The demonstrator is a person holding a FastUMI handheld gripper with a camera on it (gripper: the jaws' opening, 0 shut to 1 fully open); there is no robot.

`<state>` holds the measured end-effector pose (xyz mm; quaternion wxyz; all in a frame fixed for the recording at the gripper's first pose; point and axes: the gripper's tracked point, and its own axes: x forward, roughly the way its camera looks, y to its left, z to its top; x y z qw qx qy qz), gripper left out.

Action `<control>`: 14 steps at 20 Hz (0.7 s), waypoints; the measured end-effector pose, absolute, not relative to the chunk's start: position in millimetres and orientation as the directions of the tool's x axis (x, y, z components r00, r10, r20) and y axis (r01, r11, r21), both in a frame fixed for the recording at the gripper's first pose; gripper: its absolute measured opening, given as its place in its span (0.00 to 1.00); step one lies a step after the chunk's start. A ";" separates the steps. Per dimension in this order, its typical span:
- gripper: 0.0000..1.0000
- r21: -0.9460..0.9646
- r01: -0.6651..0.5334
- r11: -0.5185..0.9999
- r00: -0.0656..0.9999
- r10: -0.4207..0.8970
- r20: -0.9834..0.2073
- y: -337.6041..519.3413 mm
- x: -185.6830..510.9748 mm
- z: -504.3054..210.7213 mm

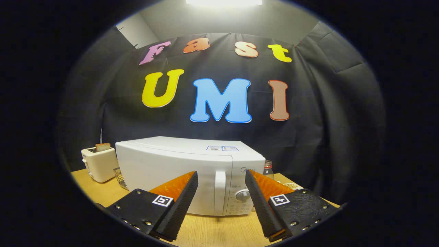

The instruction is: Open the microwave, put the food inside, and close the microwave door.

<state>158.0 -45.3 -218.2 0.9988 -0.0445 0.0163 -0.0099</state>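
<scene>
A white microwave (pixel 178 161) stands on the wooden table (pixel 219 230) just ahead of my fingers, its door shut. The vertical door handle (pixel 220 192) lies in line with the gap between my fingers, a little beyond their tips. To the handle's right is the control panel with a round dial (pixel 242 195). My gripper (pixel 221 178) is open, with nothing between its fingers. The food is hard to make out; part of a plate (pixel 292 186) peeks from behind the right finger.
A cream toaster (pixel 99 164) with a slice of bread (pixel 102 147) in it stands left of the microwave. A wire basket (pixel 121 178) sits between them. A bottle (pixel 268 170) stands at the microwave's right. Black cloth walls close the back.
</scene>
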 end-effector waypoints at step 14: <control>0.63 -0.070 0.037 0.997 0.994 -0.044 -0.102 -47.8 202.8 -283.3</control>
